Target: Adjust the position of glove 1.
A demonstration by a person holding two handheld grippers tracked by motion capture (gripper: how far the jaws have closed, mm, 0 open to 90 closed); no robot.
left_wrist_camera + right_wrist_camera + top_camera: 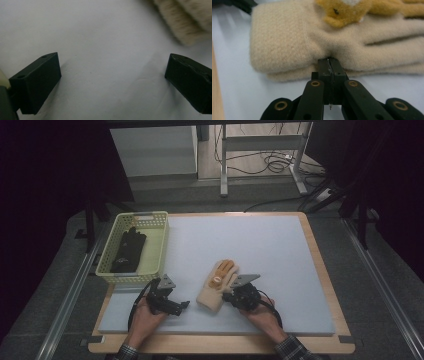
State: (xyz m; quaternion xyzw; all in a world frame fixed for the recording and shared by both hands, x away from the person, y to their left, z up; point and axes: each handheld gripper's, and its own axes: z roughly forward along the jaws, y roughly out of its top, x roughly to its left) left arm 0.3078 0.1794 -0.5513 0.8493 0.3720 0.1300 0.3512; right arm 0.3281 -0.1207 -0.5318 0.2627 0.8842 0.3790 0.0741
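Dark room; grey floor (260, 200); metal desk frame (224, 165) behind; cables (272, 162) on floor.

Beige glove (218, 285) lies on the grey pad (260, 250) covering the desk (327, 285). Right gripper (231, 296) is at the glove's near right edge, touching it. Left gripper (184, 304) sits left of the glove, apart from it. Yellow basket (158, 245) is farther left and back from the glove, black glove (128, 251) inside.
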